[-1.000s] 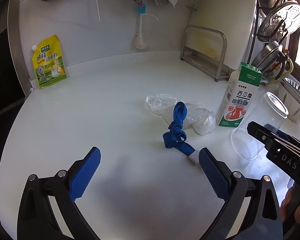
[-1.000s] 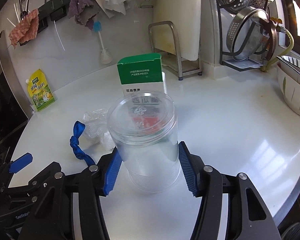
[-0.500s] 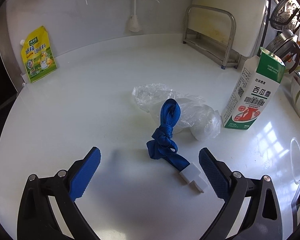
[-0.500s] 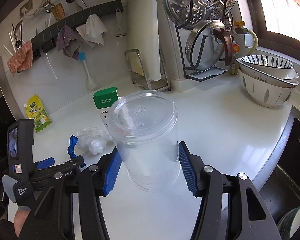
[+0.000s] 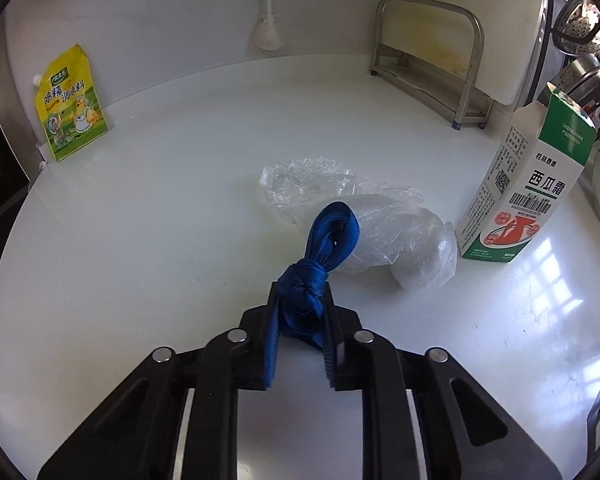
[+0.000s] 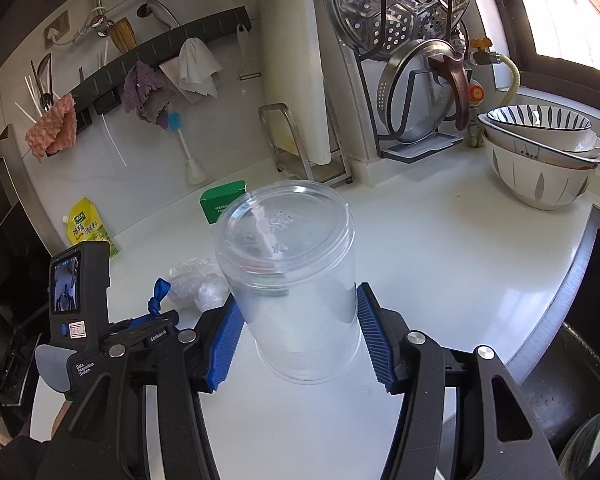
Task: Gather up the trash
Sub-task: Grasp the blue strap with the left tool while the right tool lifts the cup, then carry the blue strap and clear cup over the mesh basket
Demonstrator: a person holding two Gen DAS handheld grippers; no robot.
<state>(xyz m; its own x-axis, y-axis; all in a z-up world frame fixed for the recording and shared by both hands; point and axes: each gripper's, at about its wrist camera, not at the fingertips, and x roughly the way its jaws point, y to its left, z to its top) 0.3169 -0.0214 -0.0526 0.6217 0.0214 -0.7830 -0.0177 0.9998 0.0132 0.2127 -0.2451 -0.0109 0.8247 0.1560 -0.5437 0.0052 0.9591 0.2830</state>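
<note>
A knotted blue strap [image 5: 320, 256] lies on the white counter [image 5: 159, 220], its loop resting against a crumpled clear plastic bag [image 5: 380, 232]. My left gripper [image 5: 300, 312] is closing, and its pads press on the strap's knot. A green and white carton [image 5: 528, 200] stands to the right of the bag. In the right wrist view my right gripper [image 6: 300, 332] is shut on an upturned clear plastic cup [image 6: 291, 280], held above the counter. The strap [image 6: 157, 296], the bag [image 6: 197, 284] and the left gripper [image 6: 155, 320] show at lower left there.
A yellow seasoning pouch [image 5: 69, 104] leans on the back wall at left. A metal rack [image 5: 428, 60] with a white cutting board stands at back right. Stacked bowls [image 6: 540, 160] and a pot-lid rack [image 6: 416, 92] sit at right. A dark sink [image 6: 572, 360] borders the counter's right edge.
My left gripper moved forward over the strap and closed its jaws on the knot. My right gripper lifted the cup off the counter and then kept still.
</note>
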